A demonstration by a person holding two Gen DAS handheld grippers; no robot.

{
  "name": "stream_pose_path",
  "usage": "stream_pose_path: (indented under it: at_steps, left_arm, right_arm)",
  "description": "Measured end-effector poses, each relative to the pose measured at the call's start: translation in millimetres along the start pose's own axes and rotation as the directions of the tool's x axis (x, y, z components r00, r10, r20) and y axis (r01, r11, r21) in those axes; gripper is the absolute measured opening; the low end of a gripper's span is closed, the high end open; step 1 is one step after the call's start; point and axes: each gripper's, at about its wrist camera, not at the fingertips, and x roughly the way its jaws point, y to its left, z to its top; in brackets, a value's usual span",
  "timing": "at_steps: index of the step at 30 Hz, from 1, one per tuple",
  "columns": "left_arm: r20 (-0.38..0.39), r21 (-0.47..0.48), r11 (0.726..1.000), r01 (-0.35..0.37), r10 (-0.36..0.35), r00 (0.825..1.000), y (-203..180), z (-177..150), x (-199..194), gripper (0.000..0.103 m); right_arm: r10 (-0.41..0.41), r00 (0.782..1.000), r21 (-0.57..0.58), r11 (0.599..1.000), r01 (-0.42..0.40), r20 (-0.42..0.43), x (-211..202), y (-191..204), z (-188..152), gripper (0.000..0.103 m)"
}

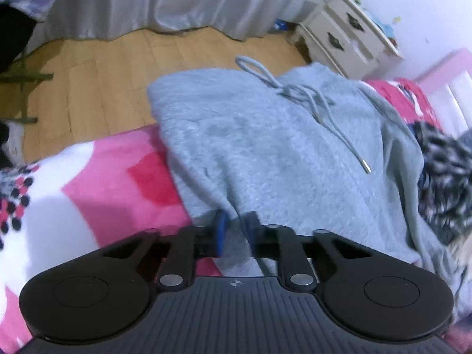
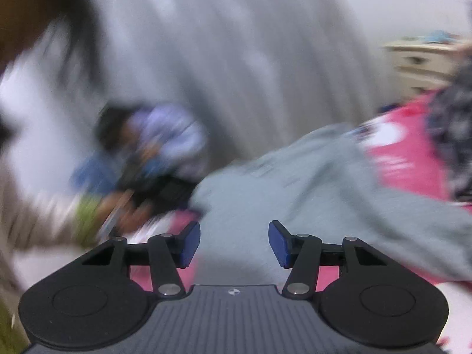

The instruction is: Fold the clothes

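Grey hoodie (image 1: 265,153) spread on pink blanket (image 1: 112,183) of bed, drawstring (image 1: 318,109) uppermost. Left gripper (image 1: 235,230) narrow, pinching near edge of fabric; right gripper (image 2: 234,243) wide, empty (view blurred). Best kept taut and level while folding.

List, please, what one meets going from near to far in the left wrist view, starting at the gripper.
Left gripper, shut on the hem of the grey hoodie → drawstring with metal tip → wooden floor → white nightstand and grey curtain.
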Motion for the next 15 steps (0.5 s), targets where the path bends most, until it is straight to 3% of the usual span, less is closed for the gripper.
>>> stream_pose_path:
  at_steps: [4,7,10,12,13,14,15]
  left_arm:
    - [-0.035,-0.042,0.999,0.032,-0.034,0.999,1,0,-9,0.011]
    - [-0.081,-0.035,0.998,0.049,-0.051,0.995,-3,-7,-4,0.029]
    - [-0.105,0.022,1.000,0.004,-0.002,0.994,-14,-19,13,0.032]
    - [-0.089,0.054,0.998,-0.034,0.038,0.995,-19,-28,20,0.029]
    - [-0.084,0.053,0.998,-0.030,0.035,0.996,-19,-26,14,0.022]
    - [-0.080,0.052,0.998,-0.027,0.031,0.996,-18,-25,9,0.009]
    - [-0.075,0.052,0.998,-0.023,0.027,0.997,-18,-24,3,0.005]
  right_arm:
    - [-0.029,0.988,-0.132,0.991,0.009,-0.153,47,55,-30,0.050]
    - [-0.116,0.972,-0.251,0.966,0.062,-0.206,73,82,-52,0.044]
    - [-0.185,0.958,-0.283,0.952,0.119,-0.221,76,95,-73,0.039]
    - [-0.240,0.944,-0.263,0.948,0.178,-0.227,73,91,-81,0.038]
    - [-0.267,0.936,-0.254,0.945,0.207,-0.231,72,90,-85,0.027]
    - [-0.293,0.927,-0.244,0.941,0.236,-0.234,70,88,-89,0.014]
    - [-0.320,0.917,-0.234,0.935,0.265,-0.239,69,86,-93,0.009]
